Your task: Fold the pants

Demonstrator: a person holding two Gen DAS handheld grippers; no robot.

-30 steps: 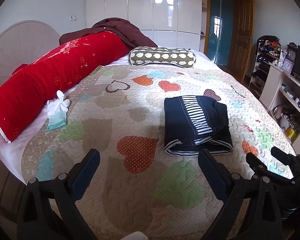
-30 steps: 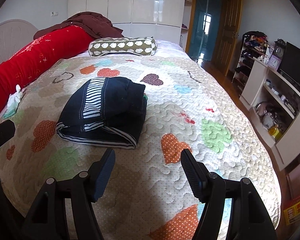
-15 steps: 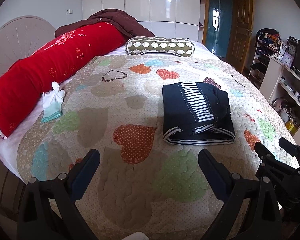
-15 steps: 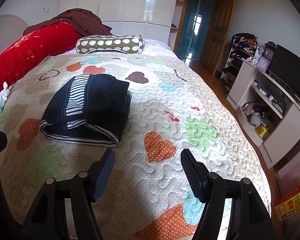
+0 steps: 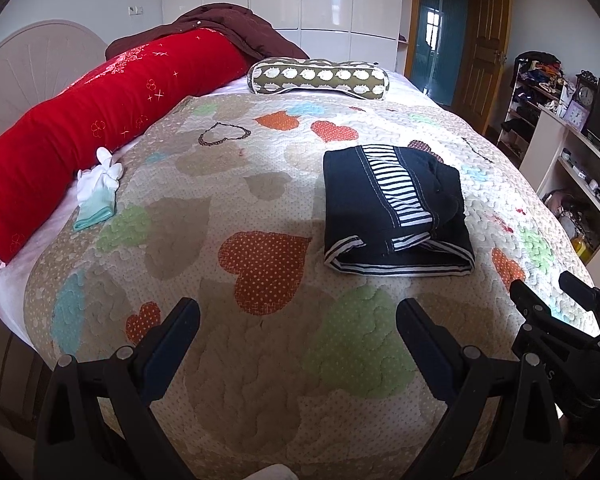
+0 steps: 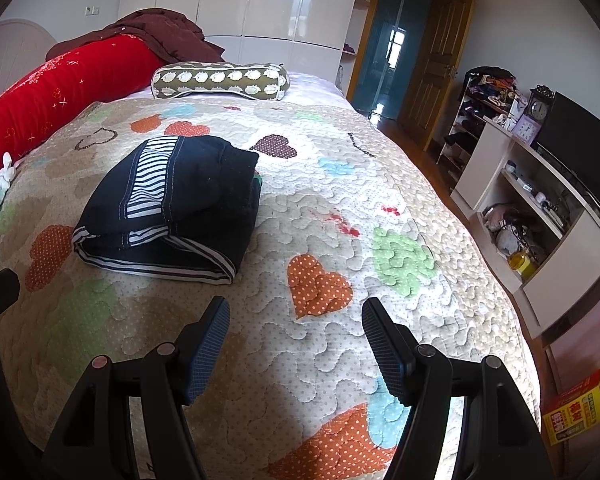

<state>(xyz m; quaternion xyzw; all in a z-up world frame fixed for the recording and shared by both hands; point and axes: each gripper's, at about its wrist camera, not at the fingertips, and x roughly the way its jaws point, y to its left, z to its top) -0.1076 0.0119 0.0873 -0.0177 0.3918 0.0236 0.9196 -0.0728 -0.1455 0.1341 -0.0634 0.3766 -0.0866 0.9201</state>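
Hovering above the near end of the quilt (image 5: pixel 260 380), the left gripper (image 5: pixel 298 322) and right gripper (image 6: pixel 296 320) both gape wide, holding nothing — likely because the pants (image 5: pixel 392 216) already lie folded in a compact stack mid-bed, striped waistband edge toward them. Bare quilt surrounds the stack; the red bolster (image 5: pixel 100 120) is well apart.

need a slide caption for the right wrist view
Folded navy pants with striped trim lie on the heart-patterned quilt; the open right gripper hovers empty in front.
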